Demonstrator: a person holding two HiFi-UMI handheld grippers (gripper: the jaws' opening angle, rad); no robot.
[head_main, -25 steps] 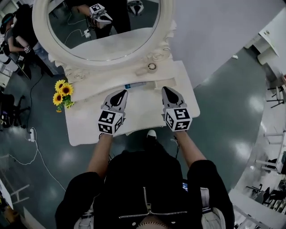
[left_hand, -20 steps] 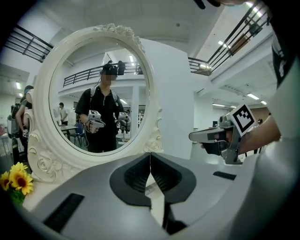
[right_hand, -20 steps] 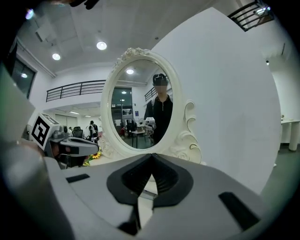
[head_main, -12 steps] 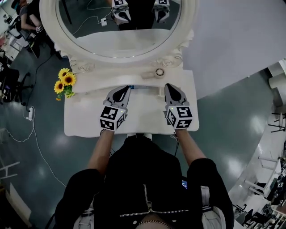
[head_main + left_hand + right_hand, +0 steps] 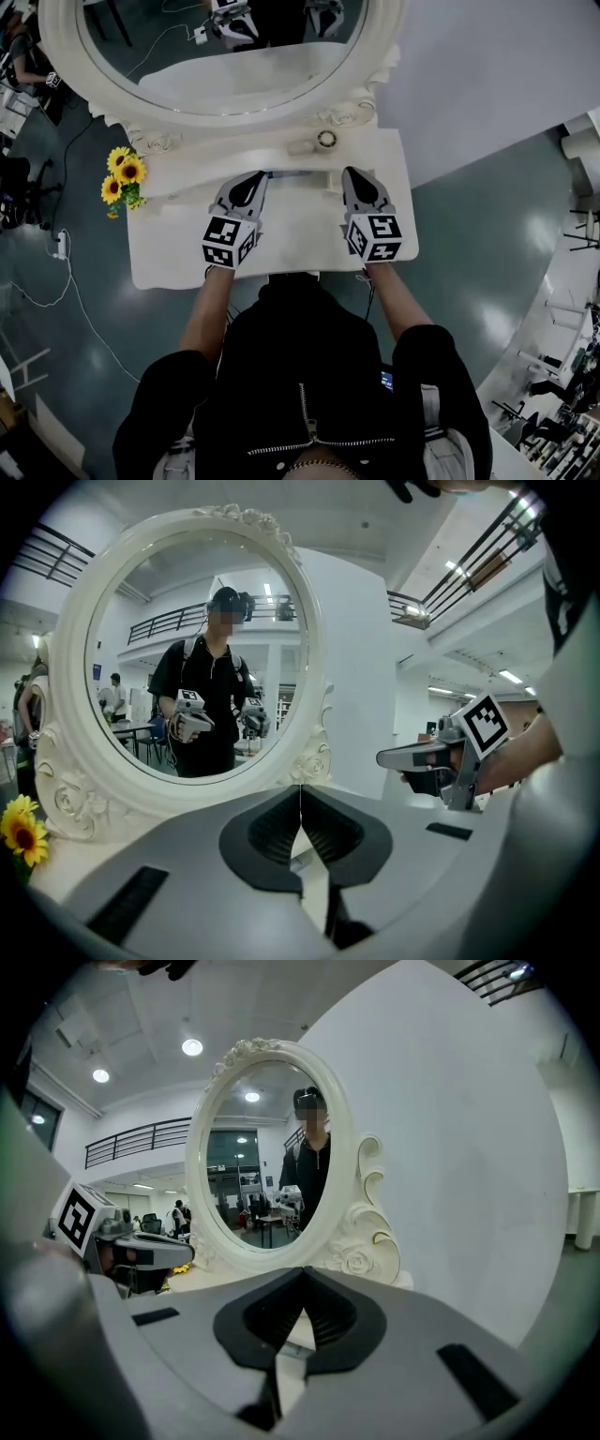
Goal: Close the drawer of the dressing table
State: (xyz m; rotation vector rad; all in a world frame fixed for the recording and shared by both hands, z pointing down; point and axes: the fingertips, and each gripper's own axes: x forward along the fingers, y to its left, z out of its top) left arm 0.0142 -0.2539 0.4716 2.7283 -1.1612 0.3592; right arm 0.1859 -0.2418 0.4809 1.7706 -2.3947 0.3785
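The white dressing table (image 5: 281, 246) carries an oval mirror (image 5: 216, 56) on a raised back ledge. A narrow drawer (image 5: 298, 174) in that ledge stands slightly out, with a thin blue-ended thing showing inside. My left gripper (image 5: 251, 178) is shut and empty over the tabletop, its tip at the drawer's left end. My right gripper (image 5: 354, 174) is shut and empty too, its tip at the drawer's right end. Whether either tip touches the drawer front I cannot tell. In the gripper views both sets of jaws meet, left gripper (image 5: 300, 803) and right gripper (image 5: 302, 1283).
Sunflowers (image 5: 122, 178) stand at the table's left end, and a small round thing (image 5: 325, 139) lies on the ledge to the right. A white wall (image 5: 487, 75) runs behind and to the right. A power strip (image 5: 58, 246) and cables lie on the floor at left.
Both grippers have moved forward across the tabletop, so their tips now sit at the back ledge and the drawer. The jaws have stayed shut.
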